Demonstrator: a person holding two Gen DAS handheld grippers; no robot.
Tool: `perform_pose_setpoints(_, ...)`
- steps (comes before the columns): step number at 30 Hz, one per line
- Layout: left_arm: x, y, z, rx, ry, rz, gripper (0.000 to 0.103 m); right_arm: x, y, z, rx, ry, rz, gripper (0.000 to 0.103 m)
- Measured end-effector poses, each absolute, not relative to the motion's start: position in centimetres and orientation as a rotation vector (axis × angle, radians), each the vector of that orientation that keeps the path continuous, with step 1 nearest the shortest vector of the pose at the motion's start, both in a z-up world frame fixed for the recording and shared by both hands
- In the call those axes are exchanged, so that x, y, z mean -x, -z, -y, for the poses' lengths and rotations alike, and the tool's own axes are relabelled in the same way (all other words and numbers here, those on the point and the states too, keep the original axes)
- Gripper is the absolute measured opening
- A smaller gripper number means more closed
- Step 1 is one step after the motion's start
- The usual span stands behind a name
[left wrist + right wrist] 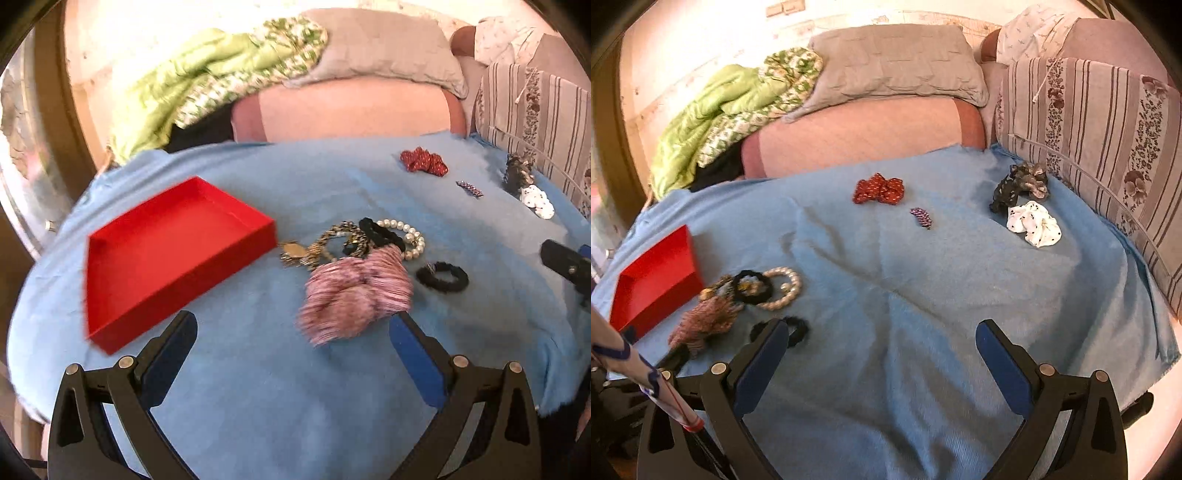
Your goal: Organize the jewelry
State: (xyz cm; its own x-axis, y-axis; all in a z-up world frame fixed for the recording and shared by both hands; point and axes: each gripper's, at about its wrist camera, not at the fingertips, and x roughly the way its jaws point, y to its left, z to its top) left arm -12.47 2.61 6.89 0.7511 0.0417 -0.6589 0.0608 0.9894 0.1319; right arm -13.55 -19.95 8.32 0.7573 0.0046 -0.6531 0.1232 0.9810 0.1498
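An empty red tray (173,254) (653,284) lies on the blue blanket (258,387) (923,295). Right of it sits a heap: a fuzzy pink scrunchie (354,295) (705,321), a gold chain (325,247), a pearl bracelet (410,236) (783,291) and a black hair tie (380,232) (753,286). A second black hair tie (442,277) (798,330) lies apart. My left gripper (293,328) hovers open just in front of the pink scrunchie. My right gripper (881,336) is open over bare blanket, its left finger beside that hair tie.
Farther back lie a red dotted scrunchie (424,159) (879,190), a small purple clip (469,189) (921,218), a dark patterned scrunchie (1021,182) and a white dotted one (1032,223). Pillows (897,62) and a green quilt (716,110) sit behind; a striped cushion (1108,147) borders the right.
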Motion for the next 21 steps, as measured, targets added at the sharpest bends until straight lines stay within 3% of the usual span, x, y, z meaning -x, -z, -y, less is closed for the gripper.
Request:
perform_pose_setpoints(9, 18.2, -9.2, -5.6, -0.101, -0.007, -0.671, 0.103, 18.2, -8.8, 15.4, -0.111, -0.103, -0.667, 0.103)
perform_pose_setpoints(21, 18.8, -9.2, -6.3, -0.081, -0.017, -0.675, 0.103, 19.7, -8.3, 14.2, -0.058, -0.125, -0.671, 0.103)
